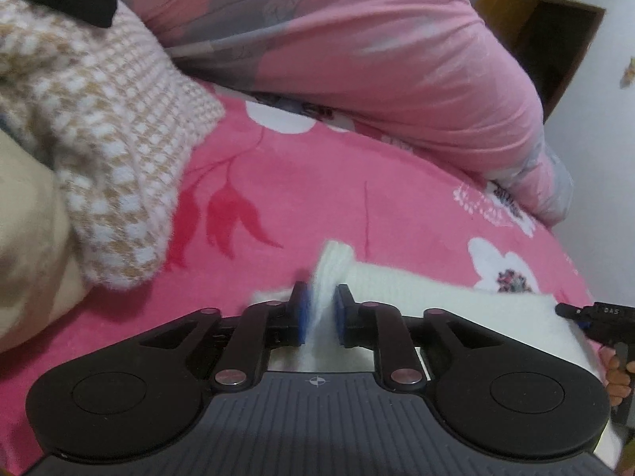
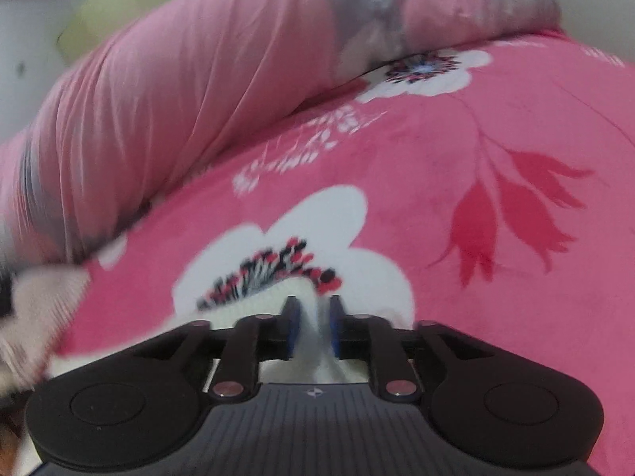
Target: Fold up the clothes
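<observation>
- Left wrist view, nearest: left gripper (image 1: 320,311), blue pads narrowly parted with a fold of the white knit garment (image 1: 397,281) standing between them; whether pinched firmly or slackly, cannot tell through the blur.
- Just right of those tongs: remainder of the white garment lying flat on the pink floral bedsheet (image 1: 278,182), probably kept low so the fold lands on the bed.
- Far right edge: tip of the right gripper (image 1: 583,313) touching the same garment's edge, with pale lettering on it, seemingly "DAS".
- Left of and beyond the tongs: beige-and-white checked knit (image 1: 107,150), heaped apart, likely awaiting its turn.
- Farthest: rolled pink quilt (image 1: 377,59), wooden cabinet (image 1: 547,31) behind.
- Right wrist view, nearest: right gripper (image 2: 313,323), pads slightly apart around a ridge of white cloth (image 2: 317,357); firmness of grip cannot be told.
- Beyond the tongs: white flower print on the sheet (image 2: 516,119), then the quilt (image 2: 178,99).
- No brand legible elsewhere.
</observation>
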### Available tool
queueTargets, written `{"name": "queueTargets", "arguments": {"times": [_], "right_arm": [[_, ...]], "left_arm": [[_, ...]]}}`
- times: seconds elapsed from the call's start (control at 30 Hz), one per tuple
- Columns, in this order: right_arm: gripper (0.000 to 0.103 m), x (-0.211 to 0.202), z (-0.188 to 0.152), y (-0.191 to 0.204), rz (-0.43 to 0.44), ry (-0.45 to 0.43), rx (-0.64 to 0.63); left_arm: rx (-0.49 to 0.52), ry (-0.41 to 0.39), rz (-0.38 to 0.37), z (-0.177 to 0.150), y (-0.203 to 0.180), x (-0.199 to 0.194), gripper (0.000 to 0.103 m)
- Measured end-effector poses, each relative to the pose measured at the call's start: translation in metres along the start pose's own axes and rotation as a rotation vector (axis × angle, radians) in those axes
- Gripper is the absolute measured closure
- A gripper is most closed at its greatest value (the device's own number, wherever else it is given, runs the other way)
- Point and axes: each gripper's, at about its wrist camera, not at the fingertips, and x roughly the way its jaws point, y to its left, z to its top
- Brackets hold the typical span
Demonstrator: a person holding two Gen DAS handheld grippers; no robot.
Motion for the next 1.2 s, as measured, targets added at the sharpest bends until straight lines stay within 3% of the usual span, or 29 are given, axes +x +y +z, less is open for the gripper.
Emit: {"name": "queueTargets", "arguments": {"times": [0.17, 0.37, 0.47, 0.57, 0.63, 0.73, 0.83, 0.9, 0.97, 1.03, 1.2], "right_arm": [[0.078, -0.073, -0.002, -0.027, 0.005, -0.068, 0.144], [0.077, -0.172, -0.049, -0.057, 0.043, -0.099, 0.227], [0.077, -0.202, -0.081, -0.05, 0.025, -0.108, 0.185], [0.078, -0.223, -0.103, -0.021, 0.004, -0.153, 0.047], [0.079, -0.225, -0.114, -0.001, -0.011, -0.175, -0.063], [0.08, -0.226, -0.131, 0.028, -0.033, -0.205, -0.229], [0.081, -0.208, -0.145, 0.032, -0.045, -0.165, -0.277], [0.083, -0.189, -0.154, 0.023, -0.097, -0.108, -0.278], [0.093, -0.169, -0.165, 0.005, -0.145, -0.045, -0.242], [0.094, -0.171, -0.169, -0.004, -0.111, -0.067, -0.209], [0.094, -0.175, -0.166, 0.009, -0.142, -0.064, -0.238]], "left_arm": [[-0.004, -0.04, 0.046, 0.003, -0.005, -0.047, 0.074], [-0.071, -0.004, -0.055, -0.028, -0.004, -0.117, 0.072], [-0.123, -0.035, -0.062, -0.058, -0.006, -0.15, 0.073], [-0.117, -0.137, -0.075, -0.085, -0.018, -0.185, 0.073], [-0.05, -0.169, -0.081, -0.098, -0.031, -0.197, 0.073], [-0.028, -0.114, -0.066, -0.111, -0.042, -0.192, 0.073], [-0.045, -0.052, 0.015, -0.123, -0.038, -0.173, 0.073], [-0.078, -0.01, 0.061, -0.129, -0.026, -0.16, 0.072], [-0.136, -0.002, 0.032, -0.137, -0.011, -0.153, 0.069], [-0.191, -0.015, -0.011, -0.141, 0.003, -0.149, 0.068], [-0.323, -0.041, -0.094, -0.142, 0.024, -0.161, 0.069]]}}
